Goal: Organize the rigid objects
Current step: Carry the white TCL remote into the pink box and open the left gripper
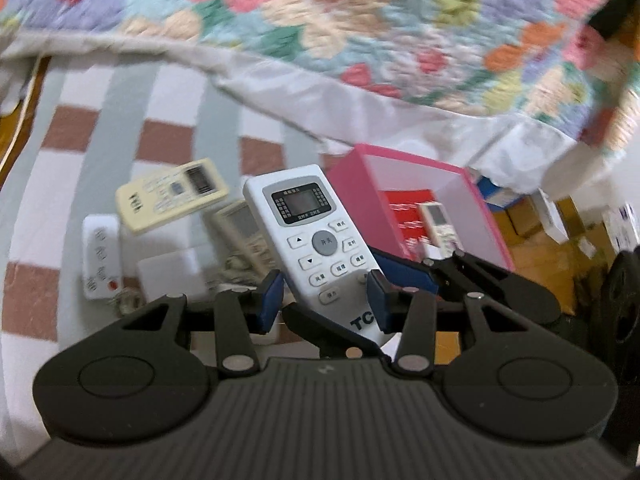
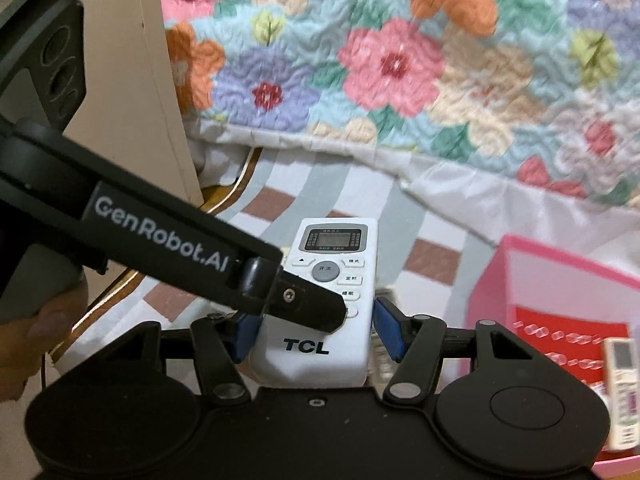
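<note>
The right gripper (image 2: 316, 330) has its fingers set rather wide, pressing both sides of the white TCL remote (image 2: 336, 240) near its lower end. The left gripper (image 1: 325, 300) fingers stand narrower around the same remote; whether they press, I cannot tell. The pink box (image 1: 352, 176) stands just beside, near the edge of the bed (image 1: 80, 160). It is better that one gripper alone carries the remote, keeps it level and lowers it next to the small remote (image 1: 438, 220) inside.

Two close, downward-tilted wrist views, both sharing the white remote (image 1: 316, 236) and pink box (image 2: 560, 280).
</note>
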